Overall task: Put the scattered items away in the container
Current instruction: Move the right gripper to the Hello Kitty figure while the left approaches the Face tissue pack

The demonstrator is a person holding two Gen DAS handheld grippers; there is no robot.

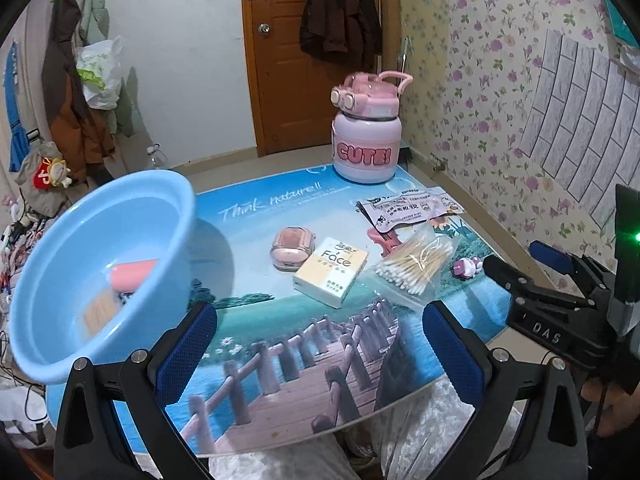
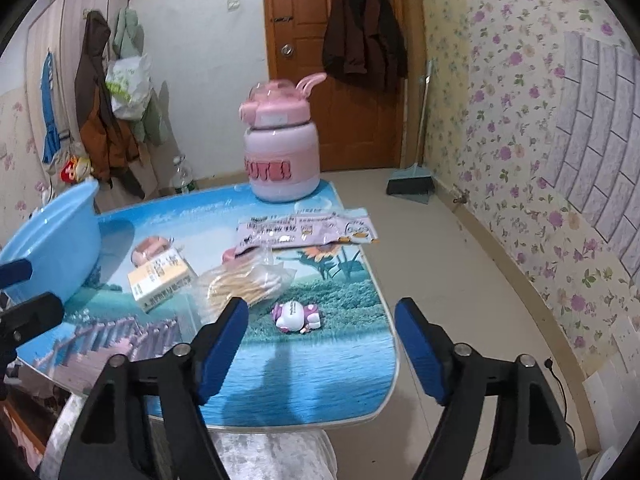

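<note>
Tidying is partway, I'd judge: table (image 1: 352, 360) w/ its printed scenery mat holds most of the clutter, and the blue basin (image 1: 60, 280) at its left edge already has a pink item and a tan flat thing inside. Big pink "CUTE!" bottle (image 1: 364, 136) stands upright at the far edge, well apart from the rest. Next down in size: flat printed packet (image 1: 408, 210) near the far right, then the "Face" box (image 1: 332, 270) mid-table w/ a small pink case (image 1: 290, 248) touching its far-left side, then the bag of cotton swabs (image 1: 416, 264) just right of the box. Smallest: a pink-and-white toy figure (image 2: 296, 316) lying on its side near the right edge. Right gripper (image 2: 322, 350) is open wide, nothing btwn its blue pads, and the toy sits just ahead of it, so that looks like the pick in hand. Left gripper (image 1: 320, 356) is also spread wide and empty, over the near part of the mat, basin just to its left. To do it well: centre the toy btwn the pads, come down low enough to catch its body not a limb, close gently as it's small and rounded and could squirt out, and keep clear of the swab bag's edge beside the left pad. Then carry across to the basin w/o clipping the box.
</note>
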